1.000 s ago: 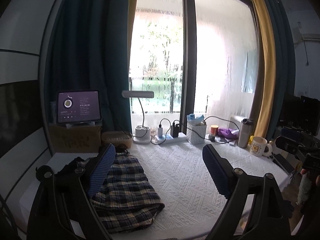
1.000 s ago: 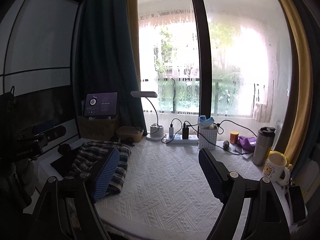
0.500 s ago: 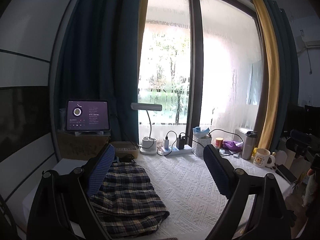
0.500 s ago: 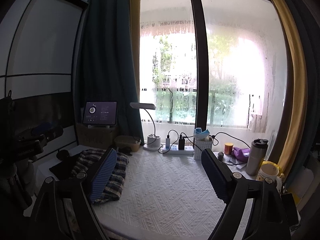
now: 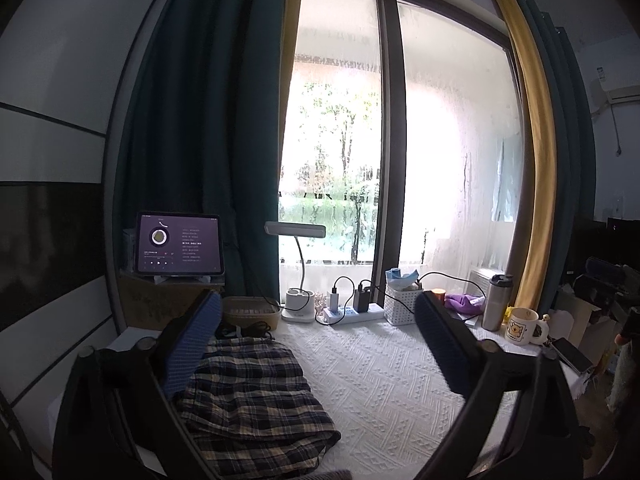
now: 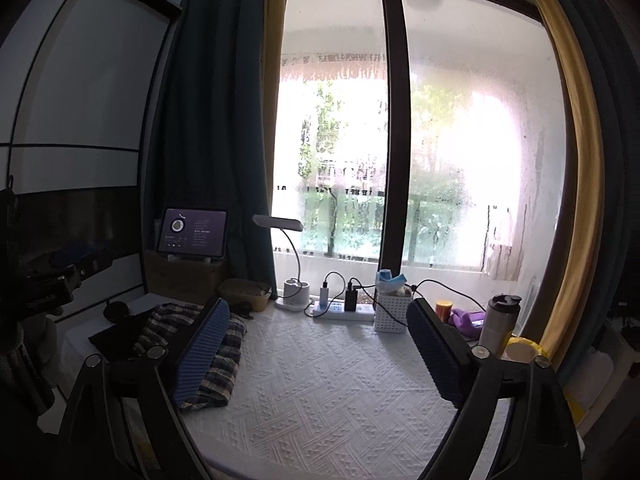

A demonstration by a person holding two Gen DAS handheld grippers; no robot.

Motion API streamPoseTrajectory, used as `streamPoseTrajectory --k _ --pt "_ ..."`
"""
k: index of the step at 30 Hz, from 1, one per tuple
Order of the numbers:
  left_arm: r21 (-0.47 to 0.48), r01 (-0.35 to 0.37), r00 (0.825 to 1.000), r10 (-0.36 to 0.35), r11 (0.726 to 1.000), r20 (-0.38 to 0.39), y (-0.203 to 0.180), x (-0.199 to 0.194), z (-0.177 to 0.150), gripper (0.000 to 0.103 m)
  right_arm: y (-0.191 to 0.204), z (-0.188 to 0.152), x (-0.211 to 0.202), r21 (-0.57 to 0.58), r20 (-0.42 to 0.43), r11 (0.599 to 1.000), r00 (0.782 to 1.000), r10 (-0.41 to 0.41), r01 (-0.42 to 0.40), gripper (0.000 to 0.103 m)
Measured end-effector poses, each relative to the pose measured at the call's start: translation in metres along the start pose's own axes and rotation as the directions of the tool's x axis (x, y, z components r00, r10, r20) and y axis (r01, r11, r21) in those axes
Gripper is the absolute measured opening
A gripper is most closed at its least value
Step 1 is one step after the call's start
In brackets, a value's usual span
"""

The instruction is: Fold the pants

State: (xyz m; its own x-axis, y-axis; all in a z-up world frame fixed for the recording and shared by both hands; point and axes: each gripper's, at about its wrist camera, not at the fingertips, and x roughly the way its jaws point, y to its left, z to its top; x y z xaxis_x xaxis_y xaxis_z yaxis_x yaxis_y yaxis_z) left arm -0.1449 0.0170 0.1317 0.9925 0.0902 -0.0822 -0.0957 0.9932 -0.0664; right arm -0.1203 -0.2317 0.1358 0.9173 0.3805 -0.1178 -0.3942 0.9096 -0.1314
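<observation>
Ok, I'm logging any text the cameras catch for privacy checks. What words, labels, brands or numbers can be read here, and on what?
No text can be read in either view.
tablet screen: pale lines of text beside a round disc, too small to read.
white mug: a cartoon picture, no legible words.
cardboard box under the tablet: faint marks, too blurred to read.
air conditioner: no readable brand.

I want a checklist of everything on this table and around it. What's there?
Surface: white textured cloth on the table.
Job's things: plaid pants, bunched at the left, beside a dark garment.
Clutter: tablet, lamp, white basket, steel bottle, mug, phone.
Grippers: left tool and right tool open, holding nothing.
Cables: power strip with chargers plugged in.
Surroundings: wet window, dark and yellow curtains.
</observation>
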Motion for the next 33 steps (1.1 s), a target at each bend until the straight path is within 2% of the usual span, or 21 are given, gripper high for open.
streamPoseTrajectory --k 2,7,12,33 --pt "-0.005 -0.004 1.0 0.004 1.0 0.01 0.001 -0.002 0.001 0.102 0.0 0.0 -0.001 -0.002 0.009 1.0 1.0 -0.01 0.01 0.101" --pt "0.008 -0.059 0.998 0.059 0.998 -0.001 -0.001 0.0 0.001 0.102 -0.001 -0.001 0.0 0.004 0.017 0.998 0.998 -0.058 0.058 0.103" --pt "0.045 -0.074 0.997 0.075 0.996 -0.035 -0.006 0.005 -0.003 0.102 -0.004 -0.003 0.005 0.021 0.0 0.994 0.994 -0.109 0.109 0.103" --pt "0.048 -0.074 0.996 0.076 0.996 -0.044 -0.008 0.006 -0.004 0.102 -0.014 -0.011 0.015 0.063 -0.043 0.993 0.994 -0.102 0.104 0.103"
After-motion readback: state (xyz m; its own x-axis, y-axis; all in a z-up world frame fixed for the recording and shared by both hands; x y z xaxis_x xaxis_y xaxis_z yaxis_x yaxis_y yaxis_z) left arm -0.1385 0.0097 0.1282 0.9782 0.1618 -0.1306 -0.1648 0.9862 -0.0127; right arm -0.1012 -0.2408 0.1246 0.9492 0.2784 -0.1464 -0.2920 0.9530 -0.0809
